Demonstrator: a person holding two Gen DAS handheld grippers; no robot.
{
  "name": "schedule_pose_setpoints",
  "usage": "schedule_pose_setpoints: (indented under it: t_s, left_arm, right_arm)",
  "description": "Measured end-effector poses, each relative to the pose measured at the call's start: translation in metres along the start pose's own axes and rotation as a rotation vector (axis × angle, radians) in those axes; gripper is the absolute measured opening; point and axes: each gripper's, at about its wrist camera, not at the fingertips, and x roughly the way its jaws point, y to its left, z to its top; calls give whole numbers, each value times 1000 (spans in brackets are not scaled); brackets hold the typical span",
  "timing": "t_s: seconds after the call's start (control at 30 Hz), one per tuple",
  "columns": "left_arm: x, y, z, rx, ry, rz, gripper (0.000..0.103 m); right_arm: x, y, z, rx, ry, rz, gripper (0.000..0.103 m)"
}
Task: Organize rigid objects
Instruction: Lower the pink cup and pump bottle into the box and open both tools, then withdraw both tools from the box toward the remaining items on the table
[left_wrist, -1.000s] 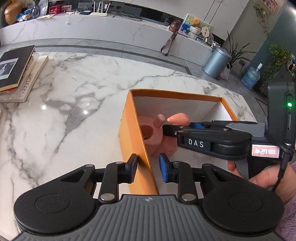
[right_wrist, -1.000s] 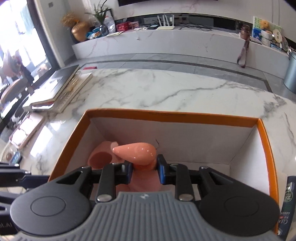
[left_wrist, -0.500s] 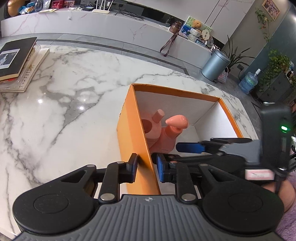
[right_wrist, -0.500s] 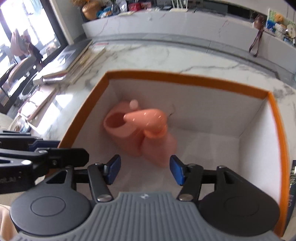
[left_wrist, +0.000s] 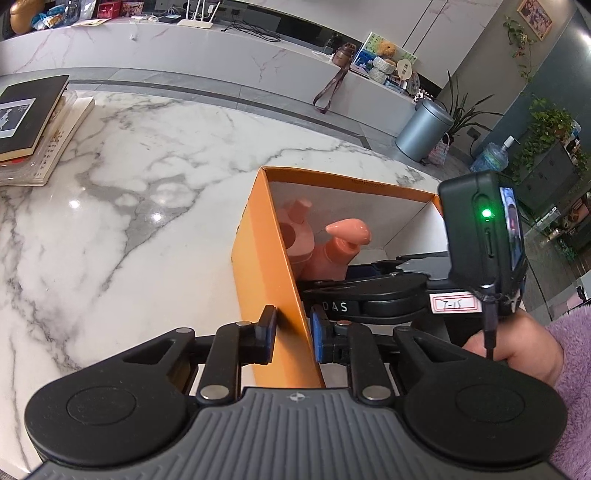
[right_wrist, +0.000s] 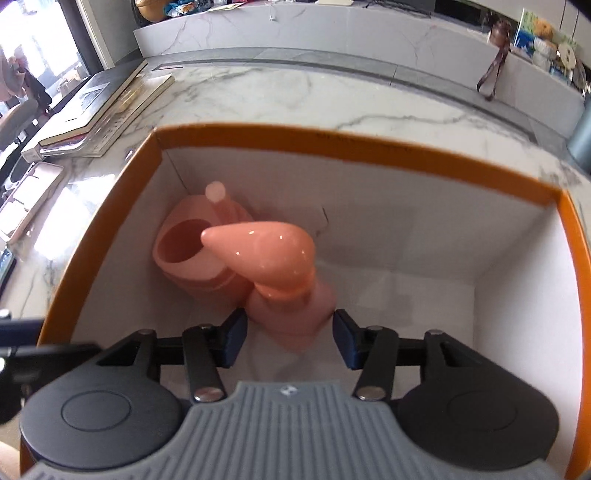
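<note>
Pump bottle (right_wrist: 291, 288), peach-pink with a glossy teardrop head, stands upright on the white floor of the orange box (right_wrist: 343, 151), its long axis vertical and its spout pointing toward the box's left wall. Touching it on that side is a matching pink cup (right_wrist: 192, 254) with a small knobbed stick rising from it. Directly behind the bottle sits the right gripper (right_wrist: 290, 339), pads spread wide on either side of the bottle's base and, as far as I can judge, clear of it, so this is the nearer tool and any withdrawal looks to run straight back and up. The left gripper (left_wrist: 291, 334) straddles the box's near left wall, pads close against the cardboard; whether they truly pinch it I cannot tell. Readable writing: "DAS" on the right tool's arm, plus a handwritten tag (left_wrist: 455, 303), too small to make out. Books (left_wrist: 29, 122) lie stacked at the far left of the marble table (left_wrist: 140, 192).
</note>
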Motion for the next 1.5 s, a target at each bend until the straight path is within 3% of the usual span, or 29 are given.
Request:
schedule_pose_setpoints:
  t_s: [0.37,0.5,0.87,1.2,1.33,1.5]
  left_arm:
    - [0,0,1,-7,-1,-1,22]
    - [-1,0,1,-6,-1,0,22]
    - [-2,0,2,11,1,8,22]
    - [-3,-5,0,9,5,49,22]
    - [-19,-15,-2,29,-41,102,22]
    - [-48,-42,-8,83,-94,88,22]
  right_arm:
    - [-13,2,-7,-139,-22,-9,52]
    - [-14,1,-13,-219,-19,-16,25]
    - [-7,7,-18,-519,-69,-59,21]
    - [-18,8,-13,-438,-48,-35,23]
    - [-50,8,-21,-380,-81,17,23]
    - [-106,-7,-47,-247,-176,86,23]
